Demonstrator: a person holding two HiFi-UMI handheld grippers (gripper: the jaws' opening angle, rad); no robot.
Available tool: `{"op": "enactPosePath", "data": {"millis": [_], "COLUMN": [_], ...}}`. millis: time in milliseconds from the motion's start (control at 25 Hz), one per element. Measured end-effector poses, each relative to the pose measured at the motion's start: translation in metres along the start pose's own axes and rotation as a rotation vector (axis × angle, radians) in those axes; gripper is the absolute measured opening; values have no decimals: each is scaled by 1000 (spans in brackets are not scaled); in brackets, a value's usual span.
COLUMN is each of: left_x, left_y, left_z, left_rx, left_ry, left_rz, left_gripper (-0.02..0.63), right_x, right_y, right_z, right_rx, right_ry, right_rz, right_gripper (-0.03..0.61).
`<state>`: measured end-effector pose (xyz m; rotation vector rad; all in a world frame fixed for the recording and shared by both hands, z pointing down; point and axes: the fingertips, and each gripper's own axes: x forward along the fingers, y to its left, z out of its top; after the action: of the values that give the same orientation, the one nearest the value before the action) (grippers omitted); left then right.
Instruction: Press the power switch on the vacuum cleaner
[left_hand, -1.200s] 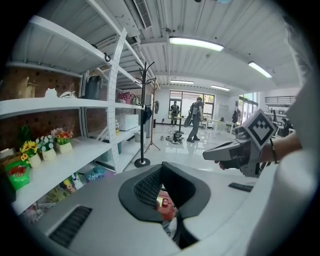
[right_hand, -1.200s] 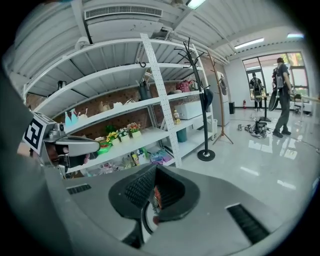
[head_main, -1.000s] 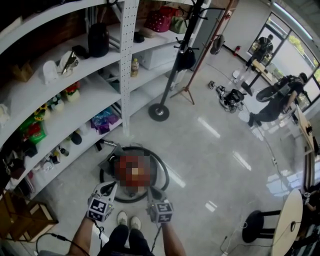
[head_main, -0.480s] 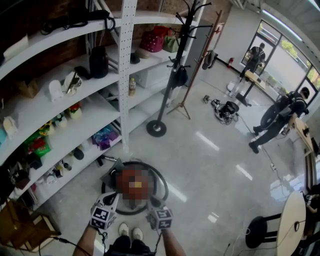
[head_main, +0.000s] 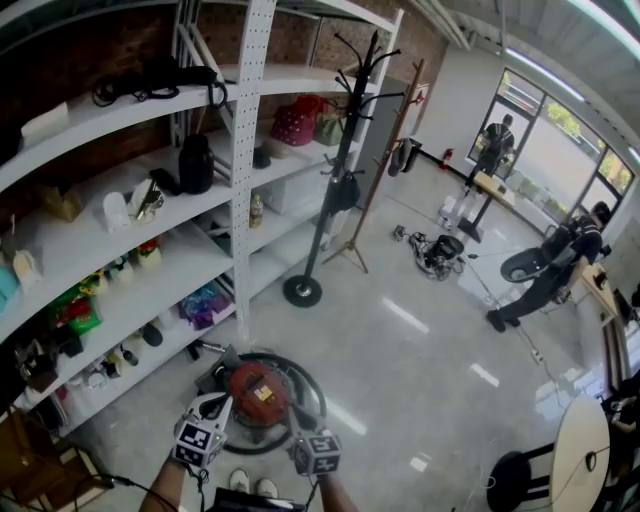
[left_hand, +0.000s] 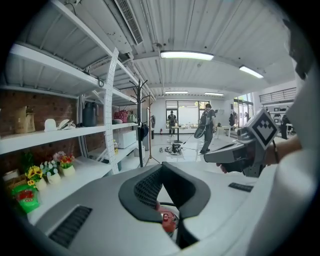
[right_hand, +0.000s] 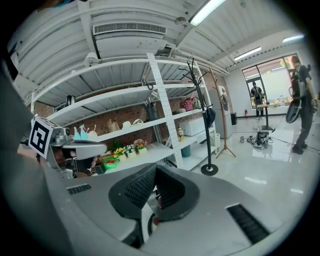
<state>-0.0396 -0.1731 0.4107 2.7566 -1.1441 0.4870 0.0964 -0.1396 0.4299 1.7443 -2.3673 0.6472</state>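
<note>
The red canister vacuum cleaner (head_main: 256, 394) sits on the floor just ahead of my feet, ringed by its black hose (head_main: 318, 385). Both grippers hover over its near side. The left gripper (head_main: 213, 407) is at its left edge and the right gripper (head_main: 301, 425) at its right edge. Neither touches it as far as I can see. In the left gripper view the left gripper (left_hand: 165, 192) has its jaws together, with a sliver of the red vacuum cleaner (left_hand: 168, 220) below them. The right gripper (right_hand: 157, 192) looks the same, and its black pads meet.
A white shelf rack (head_main: 240, 170) full of small goods runs along the left. A black coat stand (head_main: 303, 290) rises behind the vacuum. People work by tables at the far right (head_main: 545, 270). A round table (head_main: 578, 450) and a black stool (head_main: 508, 468) stand at the bottom right.
The head view has lifted, so the vacuum and both grippers sit lower in the frame. The grippers keep their places beside the vacuum.
</note>
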Motion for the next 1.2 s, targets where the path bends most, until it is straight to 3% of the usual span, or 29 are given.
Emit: {"op": "enactPosePath", "data": {"millis": [480, 1200], "left_x": [-22, -56], "left_y": [4, 14], "left_z": [39, 85], "left_rx": [68, 68], "left_ry": [-65, -180], "left_rz": [21, 51], "left_gripper": [6, 6], "right_x": [-19, -43], "right_y": [10, 31], "right_z": [35, 75], "right_rx": [-24, -70], "right_ry": [-59, -165], "right_rz": [15, 7], "right_gripper": [12, 12]}}
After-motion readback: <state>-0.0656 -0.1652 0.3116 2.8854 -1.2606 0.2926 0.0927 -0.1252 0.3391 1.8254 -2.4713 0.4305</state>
